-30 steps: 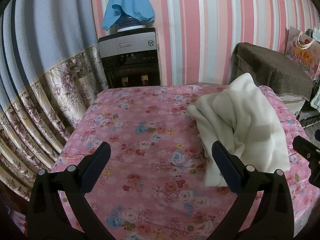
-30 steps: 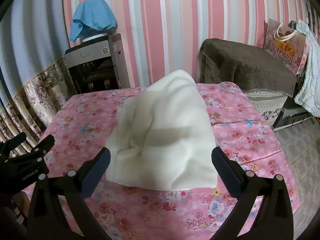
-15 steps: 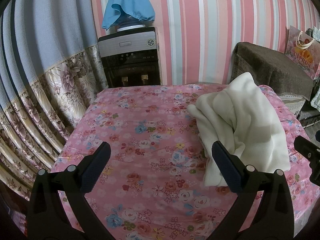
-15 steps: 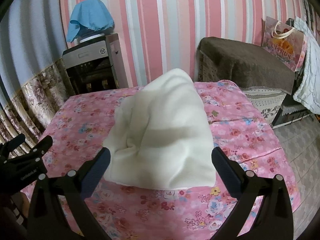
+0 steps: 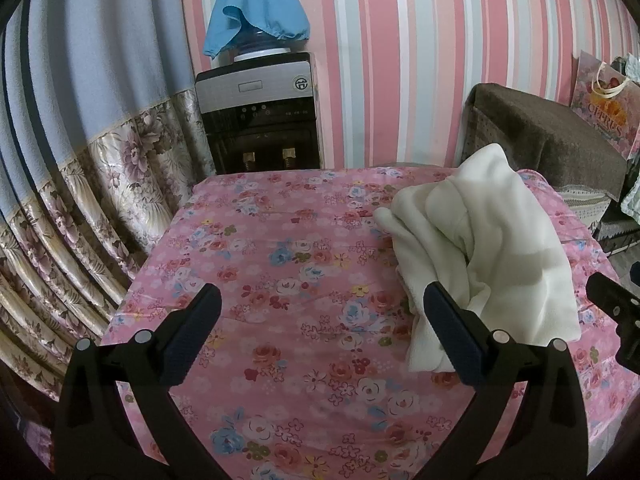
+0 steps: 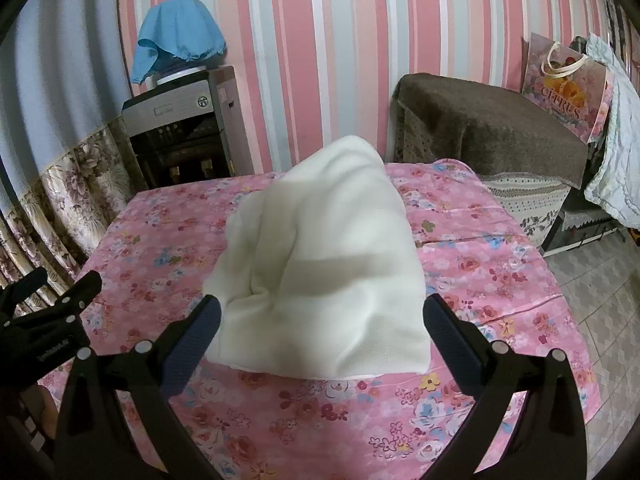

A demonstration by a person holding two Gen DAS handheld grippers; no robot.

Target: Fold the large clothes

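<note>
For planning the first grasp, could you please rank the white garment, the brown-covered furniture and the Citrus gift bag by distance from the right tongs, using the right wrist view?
1. White garment: directly ahead, just beyond the right tongs.
2. Brown-covered furniture: past the bed, right.
3. Citrus gift bag: on it, against the wall.

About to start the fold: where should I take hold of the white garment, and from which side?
Take the white garment by its near bottom edge, which lies flat on the floral bedspread, coming low from the front. The right tongs, open, already straddle it; the rest is bunched into a peak. The left tongs, also open, could take the left corner.
</note>
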